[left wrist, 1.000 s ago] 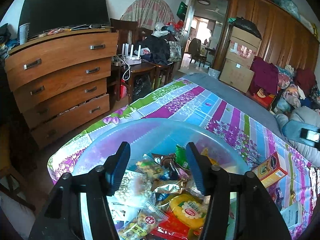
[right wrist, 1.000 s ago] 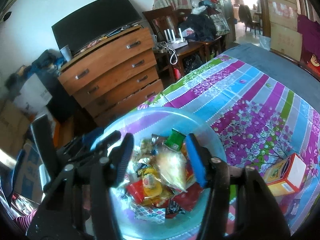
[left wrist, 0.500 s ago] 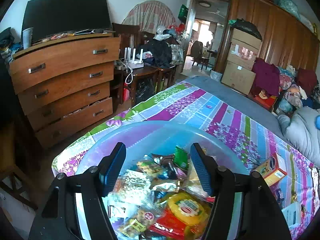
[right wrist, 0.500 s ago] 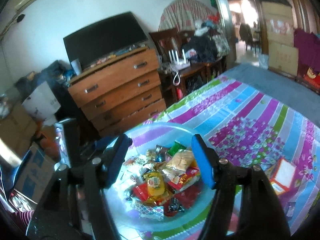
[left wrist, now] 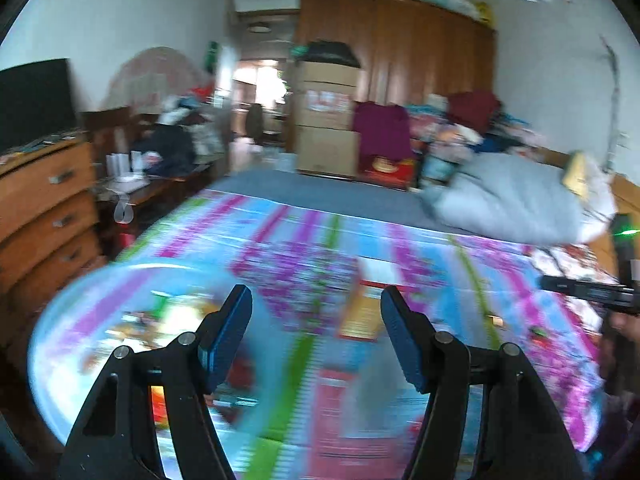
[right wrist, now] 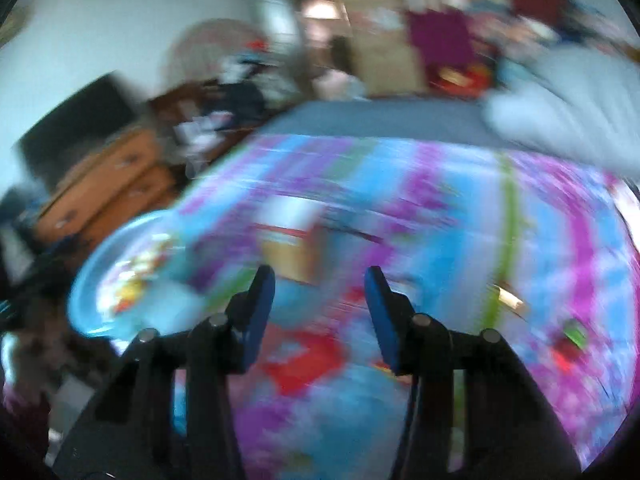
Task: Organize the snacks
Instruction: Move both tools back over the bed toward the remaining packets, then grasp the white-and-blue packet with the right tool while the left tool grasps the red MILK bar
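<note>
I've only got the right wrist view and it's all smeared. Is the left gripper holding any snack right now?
Observer: No. The left gripper is open, and nothing sits between its fingers.
Operator: Okay, where's the orange box relative to it?
Observer: In the left wrist view, the orange box lies on the striped bedspread just beyond the gap between that gripper's fingertips. It is blurred, and the gripper is not touching it.
</note>
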The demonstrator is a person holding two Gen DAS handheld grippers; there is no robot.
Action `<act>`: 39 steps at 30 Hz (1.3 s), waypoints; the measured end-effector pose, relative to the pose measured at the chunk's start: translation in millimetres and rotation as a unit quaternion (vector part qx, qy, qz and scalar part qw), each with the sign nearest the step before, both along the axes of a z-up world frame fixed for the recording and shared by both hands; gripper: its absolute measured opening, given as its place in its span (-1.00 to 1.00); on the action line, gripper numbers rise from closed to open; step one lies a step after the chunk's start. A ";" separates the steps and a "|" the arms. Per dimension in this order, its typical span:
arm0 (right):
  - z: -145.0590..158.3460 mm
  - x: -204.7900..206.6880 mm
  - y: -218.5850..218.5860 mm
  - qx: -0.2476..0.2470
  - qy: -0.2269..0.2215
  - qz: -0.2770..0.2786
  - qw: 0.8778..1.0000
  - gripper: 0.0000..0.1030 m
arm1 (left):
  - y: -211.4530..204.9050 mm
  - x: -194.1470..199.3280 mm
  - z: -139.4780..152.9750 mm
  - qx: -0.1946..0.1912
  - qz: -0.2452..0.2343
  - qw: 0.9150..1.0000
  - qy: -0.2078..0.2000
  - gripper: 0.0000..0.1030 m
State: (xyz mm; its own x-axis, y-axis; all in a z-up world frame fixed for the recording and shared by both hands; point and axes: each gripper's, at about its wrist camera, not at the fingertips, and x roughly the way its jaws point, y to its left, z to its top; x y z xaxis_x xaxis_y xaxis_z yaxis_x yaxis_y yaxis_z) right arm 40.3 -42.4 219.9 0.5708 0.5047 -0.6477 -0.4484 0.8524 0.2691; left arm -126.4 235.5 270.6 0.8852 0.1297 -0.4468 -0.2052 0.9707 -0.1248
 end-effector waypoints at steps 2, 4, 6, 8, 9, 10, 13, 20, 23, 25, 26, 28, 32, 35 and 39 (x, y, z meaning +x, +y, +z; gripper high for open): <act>-21.0 26.2 -13.7 -0.007 0.034 -0.014 0.999 -0.17 | -21.4 12.3 -2.9 -0.005 -0.022 1.000 0.003 0.32; -43.2 51.6 -7.6 -0.025 0.056 -0.006 0.998 -0.13 | -34.3 23.6 -4.8 -0.007 -0.031 0.999 0.007 0.32; -67.4 76.9 9.9 -0.046 0.070 0.010 0.996 -0.13 | -41.8 33.1 -6.4 -0.007 -0.030 0.999 0.010 0.32; -95.9 107.1 40.0 -0.068 0.089 0.040 0.993 -0.13 | -46.6 42.5 -9.1 -0.006 -0.024 1.000 0.015 0.32; -106.4 116.0 47.1 -0.075 0.093 0.047 0.992 -0.13 | -48.6 44.3 -9.8 -0.004 -0.021 1.000 0.016 0.32; -118.8 130.6 61.8 -0.085 0.097 0.058 0.990 -0.13 | -49.9 46.0 -10.3 -0.001 -0.016 1.000 0.017 0.32; -156.6 166.4 106.5 -0.108 0.110 0.097 0.983 -0.14 | -55.8 51.0 -12.5 0.003 -0.002 1.000 0.022 0.32; -207.7 142.9 112.2 -0.143 0.128 0.156 0.969 -0.14 | -80.9 67.6 -17.5 0.015 -0.025 0.999 0.031 0.32; -204.2 103.8 77.5 -0.143 0.149 0.181 0.962 -0.14 | -92.4 69.1 -20.6 0.008 -0.042 0.999 0.032 0.32; -202.0 76.6 48.7 -0.152 0.161 0.182 0.958 -0.14 | -102.1 66.8 -21.8 0.000 -0.055 0.998 0.035 0.32; -199.5 61.5 30.2 -0.156 0.172 0.177 0.957 -0.14 | -106.9 65.1 -22.2 -0.003 -0.061 0.998 0.035 0.32; -184.0 34.4 -6.6 -0.157 0.159 0.156 0.962 -0.15 | -118.1 60.2 -22.8 -0.003 -0.072 0.997 0.036 0.32; -136.1 2.6 -82.7 -0.084 0.115 0.073 0.987 0.01 | -138.7 54.3 -27.2 -0.009 -0.093 0.995 0.046 0.32; -119.7 -19.1 -119.1 -0.061 0.103 0.032 0.992 0.06 | -150.9 51.5 -32.0 -0.010 -0.102 0.993 0.055 0.32; -139.9 -31.5 -121.3 -0.082 0.124 0.041 0.988 0.06 | -167.3 52.9 -43.3 -0.008 -0.127 0.989 0.078 0.32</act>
State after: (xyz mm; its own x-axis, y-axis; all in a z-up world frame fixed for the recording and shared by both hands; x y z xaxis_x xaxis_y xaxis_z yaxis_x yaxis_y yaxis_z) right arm 8.8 -163.7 80.0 0.3456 0.4193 -0.8395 -0.4555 0.8571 0.2406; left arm -73.5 68.2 227.3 0.8091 -0.0953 -0.5799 0.0265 0.9917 -0.1259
